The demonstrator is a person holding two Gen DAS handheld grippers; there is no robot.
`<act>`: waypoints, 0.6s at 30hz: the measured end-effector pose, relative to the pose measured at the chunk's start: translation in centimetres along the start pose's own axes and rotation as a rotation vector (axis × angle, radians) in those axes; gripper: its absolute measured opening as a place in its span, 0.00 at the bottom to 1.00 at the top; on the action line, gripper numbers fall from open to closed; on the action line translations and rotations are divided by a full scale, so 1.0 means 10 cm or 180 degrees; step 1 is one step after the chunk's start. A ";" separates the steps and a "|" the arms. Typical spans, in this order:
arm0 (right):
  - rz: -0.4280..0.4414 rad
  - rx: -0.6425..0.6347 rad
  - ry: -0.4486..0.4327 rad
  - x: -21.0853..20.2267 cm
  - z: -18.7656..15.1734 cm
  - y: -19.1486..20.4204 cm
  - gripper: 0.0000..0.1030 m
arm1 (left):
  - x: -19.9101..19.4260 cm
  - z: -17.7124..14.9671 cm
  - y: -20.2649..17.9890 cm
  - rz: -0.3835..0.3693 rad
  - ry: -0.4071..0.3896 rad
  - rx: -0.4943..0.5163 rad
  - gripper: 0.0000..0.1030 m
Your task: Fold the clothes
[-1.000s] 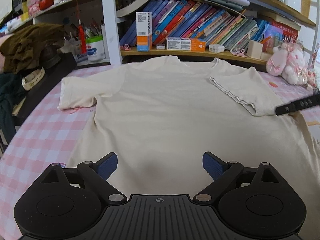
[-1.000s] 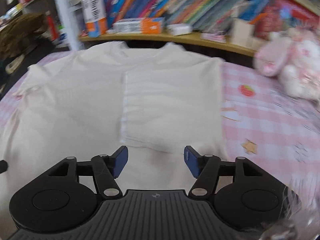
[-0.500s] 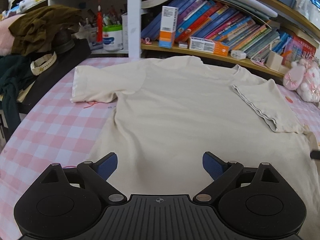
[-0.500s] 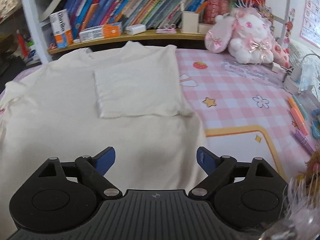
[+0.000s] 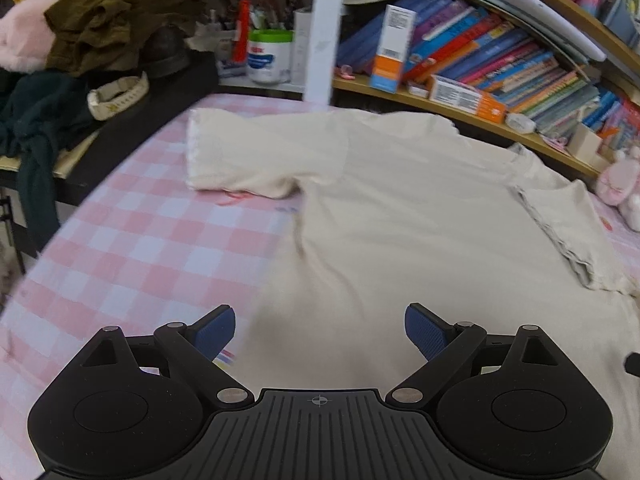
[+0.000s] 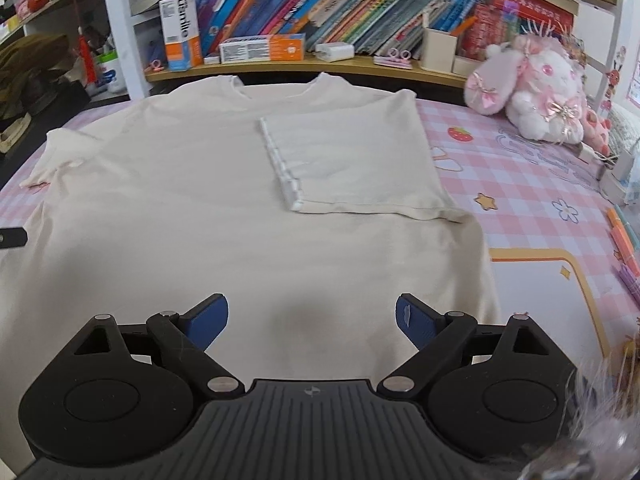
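Right now the cream T-shirt [image 6: 192, 200] is lying flat on the pink checked tabletop [image 5: 132, 248], its right sleeve [image 6: 352, 160] folded in over the chest. Both tools are hovering over its lower half, the left tool [image 5: 320, 330] and the right tool [image 6: 312, 320] gaping wide, gripping nothing.

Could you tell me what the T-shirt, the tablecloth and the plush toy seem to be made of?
T-shirt: cream knit, likely cotton jersey; matte, lying limp with soft creases and a stitched sleeve hem.
Tablecloth: pink check with printed cartoons, smooth and flat; perhaps coated fabric or vinyl, hard to tell.
Plush toy: fluffy synthetic pile, pink and white, with shiny satin-like bows.
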State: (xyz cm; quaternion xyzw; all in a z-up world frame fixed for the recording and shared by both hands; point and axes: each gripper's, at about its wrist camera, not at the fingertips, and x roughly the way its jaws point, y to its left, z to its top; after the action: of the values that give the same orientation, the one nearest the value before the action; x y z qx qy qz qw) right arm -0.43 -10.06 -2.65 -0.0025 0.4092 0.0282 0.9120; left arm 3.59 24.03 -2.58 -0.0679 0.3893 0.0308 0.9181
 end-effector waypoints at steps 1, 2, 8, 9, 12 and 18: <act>-0.0002 -0.0018 0.0005 0.00 0.00 0.04 0.88 | 0.02 0.02 0.06 0.0039 -0.0012 -0.0017 0.90; -0.0004 -0.0035 0.0009 0.01 0.00 0.07 0.88 | 0.04 0.05 0.12 0.0070 -0.0023 -0.0045 0.89; -0.0038 -0.0088 0.0017 0.01 0.00 0.20 0.88 | 0.25 0.26 0.59 0.0097 -0.0040 -0.0548 0.75; -0.0048 -0.0091 0.0027 0.02 0.00 0.21 0.88 | 0.29 0.29 0.66 0.0100 -0.0038 -0.0658 0.74; -0.0076 -0.0082 0.0079 0.05 0.00 0.23 0.88 | 0.41 0.37 0.86 0.0064 -0.0035 -0.0999 0.61; -0.0096 -0.0041 0.0101 0.07 0.03 0.26 0.88 | 0.71 0.60 1.11 -0.0044 -0.0046 -0.1474 0.44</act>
State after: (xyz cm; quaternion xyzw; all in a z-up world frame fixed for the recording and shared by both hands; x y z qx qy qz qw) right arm 0.17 -7.44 -2.92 -0.0150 0.4233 0.0170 0.9057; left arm 11.57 35.93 -4.66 -0.2792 0.3648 0.1135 0.8810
